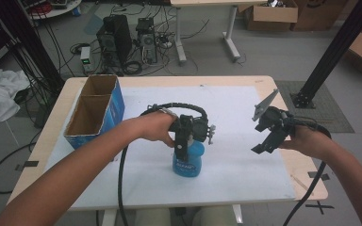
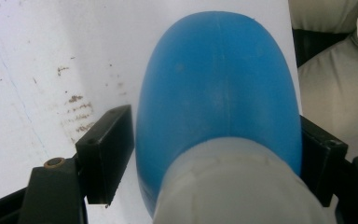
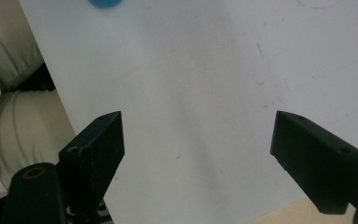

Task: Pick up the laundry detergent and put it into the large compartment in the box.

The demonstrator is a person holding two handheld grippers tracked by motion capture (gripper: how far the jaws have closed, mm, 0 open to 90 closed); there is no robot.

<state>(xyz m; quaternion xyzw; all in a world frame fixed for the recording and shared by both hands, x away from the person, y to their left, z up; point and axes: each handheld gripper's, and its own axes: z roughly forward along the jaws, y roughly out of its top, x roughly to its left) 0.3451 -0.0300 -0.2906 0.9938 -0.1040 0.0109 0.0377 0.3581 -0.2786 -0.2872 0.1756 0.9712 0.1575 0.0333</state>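
Right at my near edge of the table (image 1: 273, 94), both forearms come in from below. My left gripper (image 1: 187, 136) points down over a blue bottle (image 1: 188, 162) that stands upright on the white sheet (image 1: 235, 155), a little toward me from the middle of the table. In the left gripper view the jaws sit one on each side of the bottle's blue body (image 2: 219, 84), below its pale cap (image 2: 235, 186). The right one looks pressed against the plastic, while a thin sliver of white seems to show beside the left one, so I cannot tell whether the grip is fully clenched or just closing around it.

Off to the right, well apart from the bottle, my right gripper (image 1: 269, 136) hangs above the sheet with its jaws spread wide and nothing between them. In the right gripper view I see bare white sheet (image 3: 196, 93) between the two black pads, a scrap of blue at the top edge, and wood at the lower right corner.

Farther back on the left, a blue cardboard box (image 1: 94, 110) with two open compartments stands on the table. Beyond the table lie computer towers (image 1: 115, 40) and tangled cables on the floor.
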